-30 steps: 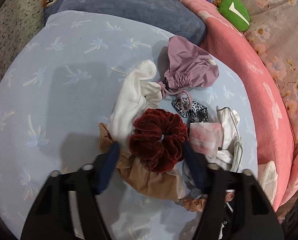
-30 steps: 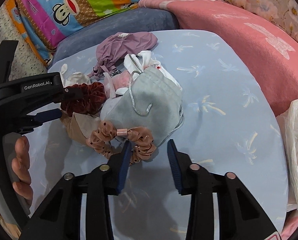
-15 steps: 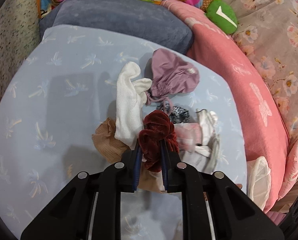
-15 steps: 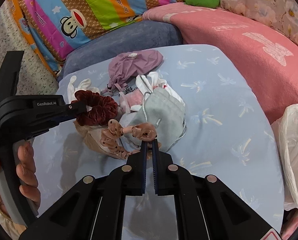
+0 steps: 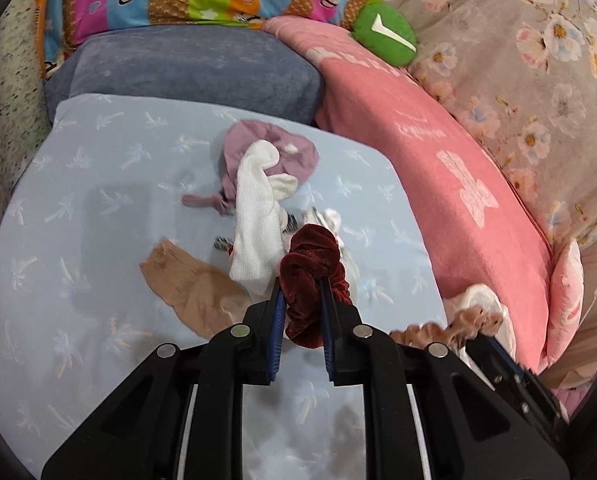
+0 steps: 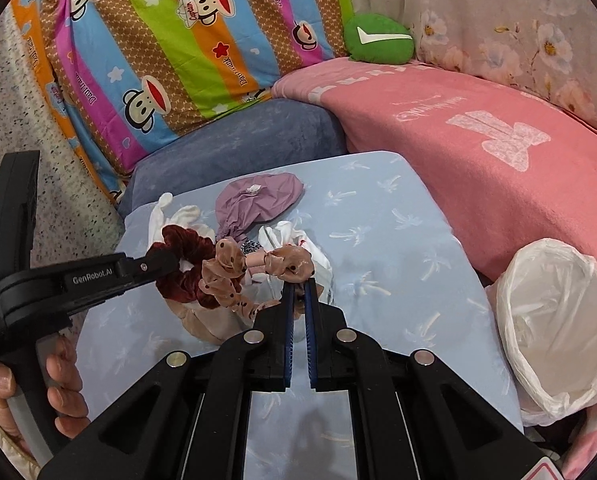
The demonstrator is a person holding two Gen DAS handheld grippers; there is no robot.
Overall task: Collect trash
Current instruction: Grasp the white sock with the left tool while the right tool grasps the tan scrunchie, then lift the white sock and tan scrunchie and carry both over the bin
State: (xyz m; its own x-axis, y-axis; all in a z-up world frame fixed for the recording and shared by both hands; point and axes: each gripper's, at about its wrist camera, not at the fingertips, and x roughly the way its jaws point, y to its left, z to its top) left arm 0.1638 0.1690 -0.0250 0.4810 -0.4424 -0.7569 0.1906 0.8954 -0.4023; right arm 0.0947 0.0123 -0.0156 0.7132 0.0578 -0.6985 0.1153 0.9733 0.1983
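Note:
My left gripper [image 5: 301, 286] is shut on a dark red velvet scrunchie [image 5: 310, 272] and holds it above the light blue sheet [image 5: 78, 240]. A white sock [image 5: 256, 220] hangs against the scrunchie. My right gripper [image 6: 297, 284] is shut on a tan dotted scrunchie [image 6: 254, 268], lifted off the pile. The left gripper [image 6: 146, 268] with the red scrunchie [image 6: 186, 256] shows at the left of the right wrist view. A white-lined trash bin [image 6: 554, 332] stands to the right of the sheet.
On the sheet lie a purple drawstring pouch [image 5: 270, 152], a tan sock [image 5: 190, 292] and white cloth items [image 6: 290, 240]. A pink blanket [image 6: 478, 140], a grey-blue cushion [image 5: 194, 68] and a striped monkey pillow [image 6: 178, 40] border the sheet.
Both grippers shut on their scrunchies and lifted them off the pile. The white sock rose with the red scrunchie. The trash bin came further into the right wrist view.

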